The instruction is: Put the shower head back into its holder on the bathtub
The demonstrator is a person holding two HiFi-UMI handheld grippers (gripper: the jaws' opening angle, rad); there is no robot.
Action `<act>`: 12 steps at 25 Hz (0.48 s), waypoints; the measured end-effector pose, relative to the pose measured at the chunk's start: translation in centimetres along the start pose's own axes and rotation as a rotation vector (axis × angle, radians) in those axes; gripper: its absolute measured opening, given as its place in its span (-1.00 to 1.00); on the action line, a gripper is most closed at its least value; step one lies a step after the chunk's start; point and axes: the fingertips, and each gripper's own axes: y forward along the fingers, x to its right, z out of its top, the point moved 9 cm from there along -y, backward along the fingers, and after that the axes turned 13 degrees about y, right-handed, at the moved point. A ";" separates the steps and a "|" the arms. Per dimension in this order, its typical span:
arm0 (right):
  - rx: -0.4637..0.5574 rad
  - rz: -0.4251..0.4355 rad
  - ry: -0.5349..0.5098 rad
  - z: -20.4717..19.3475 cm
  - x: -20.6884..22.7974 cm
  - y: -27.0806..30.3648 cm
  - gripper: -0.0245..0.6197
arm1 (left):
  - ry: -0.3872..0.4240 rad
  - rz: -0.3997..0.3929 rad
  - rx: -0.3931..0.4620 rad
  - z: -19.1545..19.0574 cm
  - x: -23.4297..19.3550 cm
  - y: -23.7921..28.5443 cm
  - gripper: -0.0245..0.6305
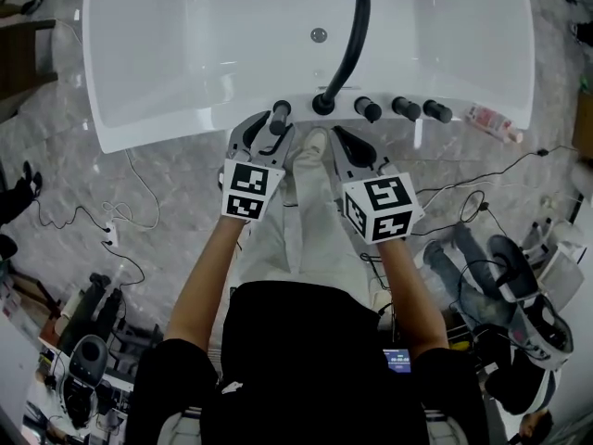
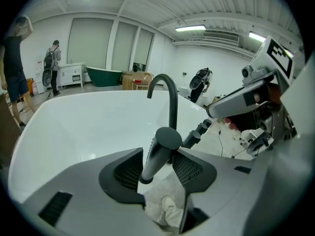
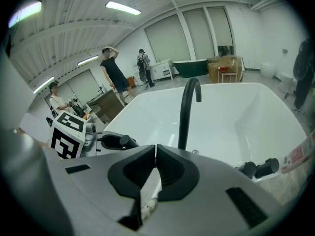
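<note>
The dark grey shower head (image 1: pixel 279 117) stands at the near rim of the white bathtub (image 1: pixel 185 63), left of the black faucet (image 1: pixel 350 44). Its holder is hidden under it. My left gripper (image 1: pixel 269 126) is open around it. In the left gripper view the handle (image 2: pixel 160 149) rises tilted between the pads (image 2: pixel 129 168), with a gap on the left side; I cannot tell whether the right pad touches it. My right gripper (image 1: pixel 341 137) hovers just right of it, below the faucet base. Its jaws (image 3: pixel 156 163) are shut with nothing between them.
Three black knobs (image 1: pixel 405 108) line the rim right of the faucet. A bottle (image 1: pixel 491 123) lies on the marble floor beside the tub's right corner. Cables (image 1: pixel 120 230) and equipment (image 1: pixel 519 295) cover the floor on both sides. People (image 3: pixel 114 73) stand far behind the tub.
</note>
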 end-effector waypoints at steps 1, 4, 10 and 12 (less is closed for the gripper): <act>0.007 0.001 -0.002 0.1 -0.3 -0.2 -0.85 | 0.002 -0.001 0.003 0.1 0.0 -0.4 -0.34; 0.034 0.004 -0.007 0.7 -1.0 -1.0 -0.85 | 0.018 -0.001 0.013 0.9 0.2 -1.5 -0.34; 0.069 0.000 -0.019 1.4 -2.5 -3.4 -0.85 | 0.008 -0.021 0.036 2.5 1.1 -4.6 -0.45; 0.085 -0.002 -0.030 1.6 -3.1 -4.5 -0.85 | -0.003 -0.022 0.054 3.2 1.5 -6.1 -0.49</act>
